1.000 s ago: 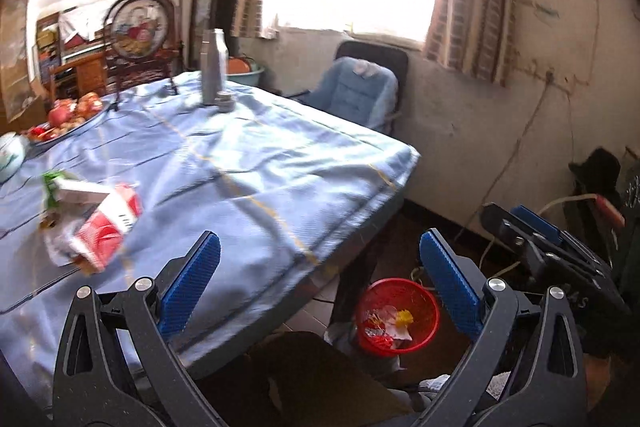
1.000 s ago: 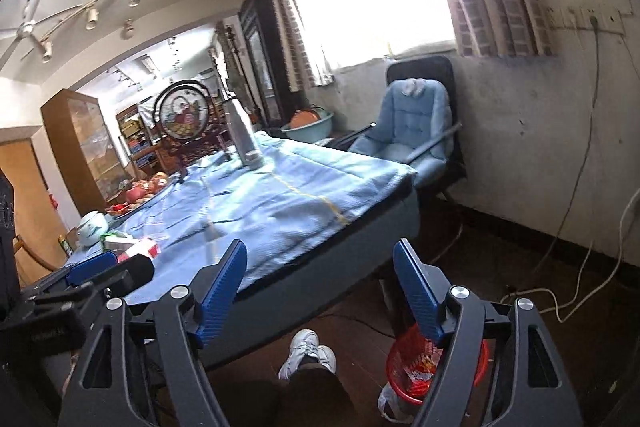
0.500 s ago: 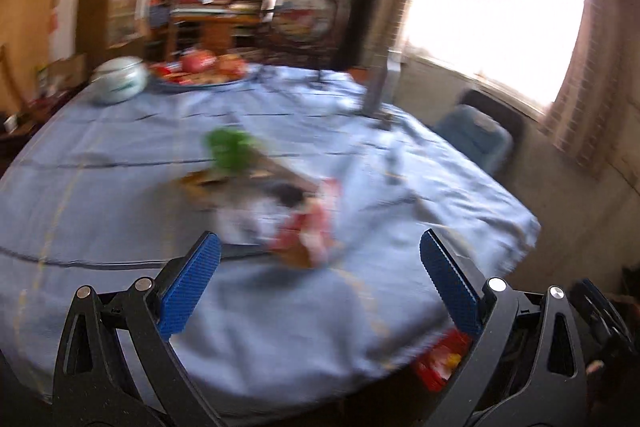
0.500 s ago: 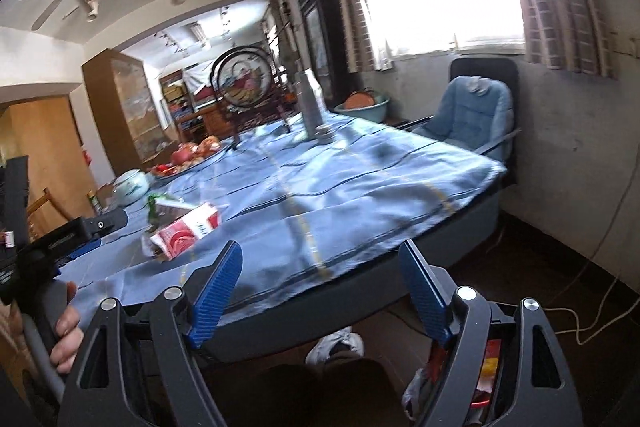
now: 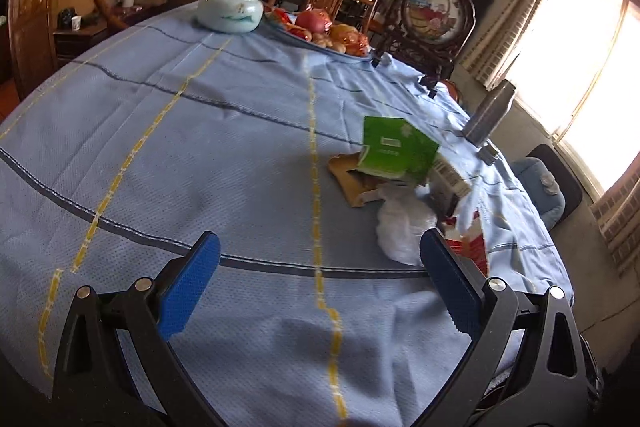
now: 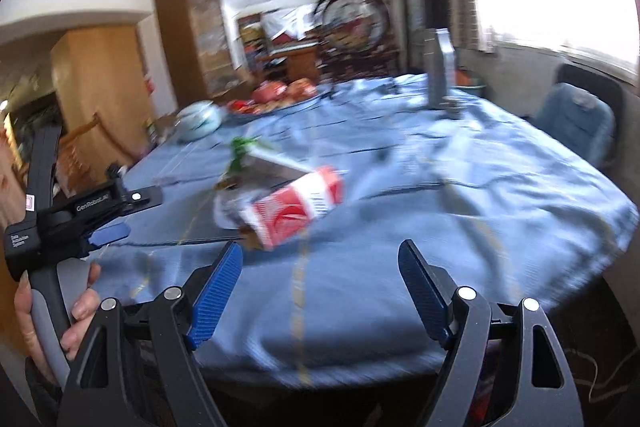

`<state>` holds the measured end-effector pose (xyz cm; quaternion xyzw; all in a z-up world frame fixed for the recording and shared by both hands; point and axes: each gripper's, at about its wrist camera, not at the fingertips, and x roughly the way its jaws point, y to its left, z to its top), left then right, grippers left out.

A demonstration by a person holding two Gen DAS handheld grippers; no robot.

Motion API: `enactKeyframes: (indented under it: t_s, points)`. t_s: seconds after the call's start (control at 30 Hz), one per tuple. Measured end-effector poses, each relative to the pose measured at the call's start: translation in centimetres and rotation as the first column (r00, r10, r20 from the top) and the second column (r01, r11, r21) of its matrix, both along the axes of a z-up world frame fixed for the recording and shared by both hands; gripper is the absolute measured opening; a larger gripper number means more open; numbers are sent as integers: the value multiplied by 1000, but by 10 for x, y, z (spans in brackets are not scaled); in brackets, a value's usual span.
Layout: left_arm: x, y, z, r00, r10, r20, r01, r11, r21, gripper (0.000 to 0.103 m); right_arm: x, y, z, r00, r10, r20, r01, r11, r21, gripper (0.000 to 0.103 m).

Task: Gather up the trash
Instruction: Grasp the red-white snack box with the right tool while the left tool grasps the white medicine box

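Lining up on the trash pile

Both my left gripper (image 5: 316, 275) and right gripper (image 6: 320, 287) were spread wide, holding nothing. The trash pile (image 5: 404, 179) sat mid-tablecloth (image 5: 200, 155), just ahead. Next I'd need to reach in and pinch a piece. A second earlier I'd been aimed at the floor bin.

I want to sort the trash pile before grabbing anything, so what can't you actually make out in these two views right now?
- Right wrist view: motion blur smears the red and white carton; its print is unreadable.
- Left wrist view: the same carton is mostly hidden behind the left gripper and the white crumpled wrapper.
- Brown paper: the green box covers part of it.
- No trash bin shows in either view.
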<state>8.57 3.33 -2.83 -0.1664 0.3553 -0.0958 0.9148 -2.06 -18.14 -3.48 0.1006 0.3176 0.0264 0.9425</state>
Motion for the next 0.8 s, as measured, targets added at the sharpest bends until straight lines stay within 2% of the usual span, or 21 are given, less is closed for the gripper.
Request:
enactKeyframes:
  t_s: [0.17,0.43,0.5,0.53,0.57,0.63,0.8]
  points:
    - [5,2,-8,1000,13,-20,-12,1000,11,96,41,32,-4,996,79,-29,-79,997,-13,79]
    - [13,2,-20,998,12,-53,-12,1000,9,96,71,31,-16,997,47,-68,-47,999,1,78]
    - [13,0,-19,999,5,-52,-5,1000,16,96,70,21,-20,997,22,-71,-22,1000,2,56]
    - [12,-3,-19,999,0,-53,1,1000,22,96,70,15,-22,997,17,-78,-16,1000,21,26]
    - [12,-5,-19,999,-2,-54,4,1000,26,96,67,3,-25,996,-2,-85,6,999,48,12]
    - [11,-9,-18,999,-9,-53,11,999,34,96,58,-15,-27,997,-26,-70,32,995,91,3]
    - [9,-32,-15,998,-52,-45,56,995,78,96,29,-56,-25,995,-98,-30,102,986,135,3]
